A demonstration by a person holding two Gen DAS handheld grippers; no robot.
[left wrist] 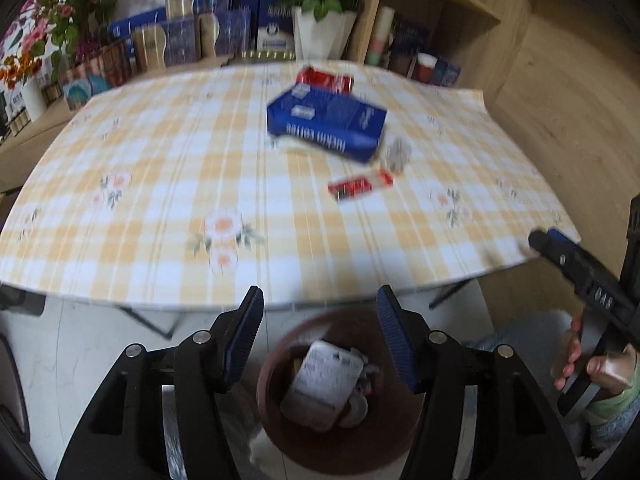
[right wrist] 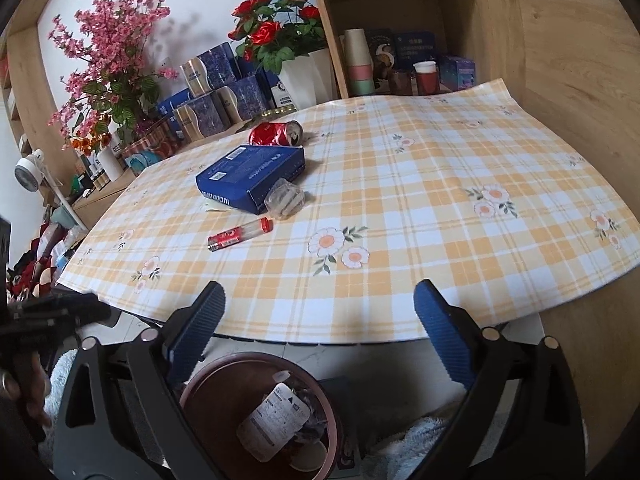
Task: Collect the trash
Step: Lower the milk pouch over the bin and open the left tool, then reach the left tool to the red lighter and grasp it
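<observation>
left gripper [left wrist: 320, 336] jaws apart and empty above brown bin [left wrist: 280, 432], right gripper [right wrist: 320, 320] jaws wide, blue box [right wrist: 252, 176] on far desk [right wrist: 400, 240]

- Wide bare tablecloth [right wrist: 420, 208] across the near and right side: open room to pass.
- Clustered left of centre: blue box [right wrist: 252, 174], can [right wrist: 276, 134] just behind it, crumpled wrapper [right wrist: 285, 200] at its near corner, red tube [right wrist: 240, 235] lying apart in front.
- Far edge walled by boxes [right wrist: 212, 96], rose pot [right wrist: 304, 76] and shelf [right wrist: 400, 32].
- Below the near edge, bin [left wrist: 280, 360] open at top, partly filled; left gripper [left wrist: 320, 340] over it, jaws apart with nothing between.
</observation>
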